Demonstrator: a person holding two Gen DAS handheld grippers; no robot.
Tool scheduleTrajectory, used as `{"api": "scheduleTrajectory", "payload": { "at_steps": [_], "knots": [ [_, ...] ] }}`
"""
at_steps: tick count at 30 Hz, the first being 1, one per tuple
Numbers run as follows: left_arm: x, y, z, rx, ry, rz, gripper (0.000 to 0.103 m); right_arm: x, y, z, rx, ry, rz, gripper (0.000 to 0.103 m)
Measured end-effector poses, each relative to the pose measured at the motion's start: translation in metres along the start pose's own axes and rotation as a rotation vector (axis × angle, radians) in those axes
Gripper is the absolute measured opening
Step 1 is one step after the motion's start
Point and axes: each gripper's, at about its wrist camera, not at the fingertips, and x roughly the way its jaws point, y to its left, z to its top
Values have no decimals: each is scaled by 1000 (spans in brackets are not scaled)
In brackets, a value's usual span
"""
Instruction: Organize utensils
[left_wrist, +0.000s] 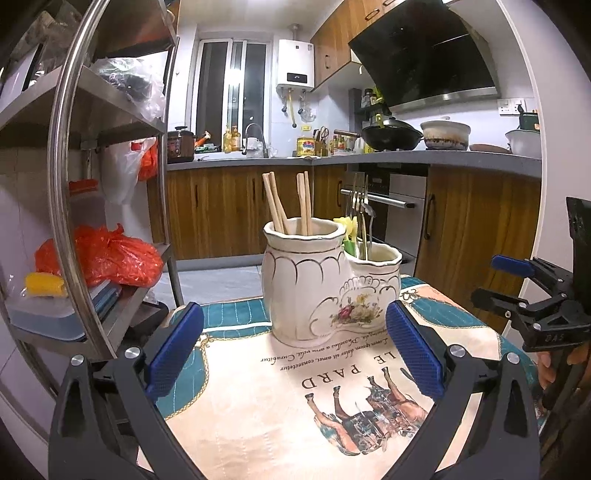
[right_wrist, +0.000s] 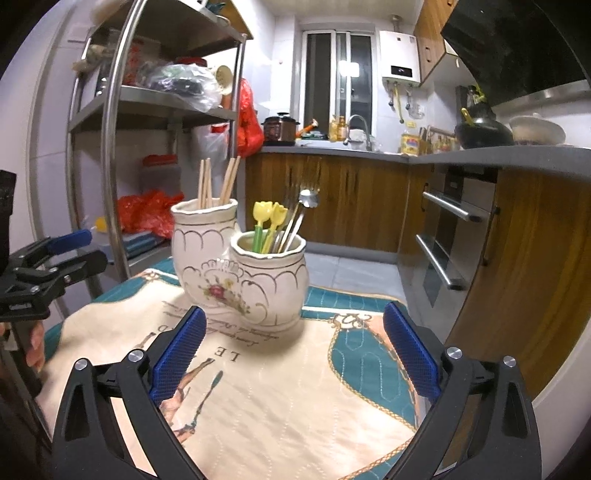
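Left wrist view shows your left gripper (left_wrist: 293, 349) spread wide with nothing between its blue pads; the cream ceramic double-pot utensil holder (left_wrist: 314, 280) stands just ahead on the printed horse tablecloth (left_wrist: 258, 406); wooden chopsticks (left_wrist: 275, 203) fill its taller pot, metal forks and yellow-tipped picks (right_wrist: 271, 221) the shorter; your right gripper (right_wrist: 293, 350) is equally wide and empty.

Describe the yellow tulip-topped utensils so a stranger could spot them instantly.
On the printed tablecloth stands a white two-part ceramic holder. Look in its shorter cup, not the taller one with wooden chopsticks. The tulip picks are the only coloured pieces there: yellow flower heads on green stems, beside plain metal cutlery.
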Motion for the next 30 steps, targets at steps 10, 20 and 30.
{"api": "scheduleTrajectory", "payload": {
  "at_steps": [10,20,30],
  "knots": [
    [-6,-1,0,5,-34,16,97,-10,-2,-1,13,-56,-4,98],
    [-6,-1,0,16,-31,20,97,-12,-1,-1,15,-66,-5,98],
    [-8,2,0,11,-37,29,97,-12,-1,-2,21,-66,-10,98]
  ]
}}
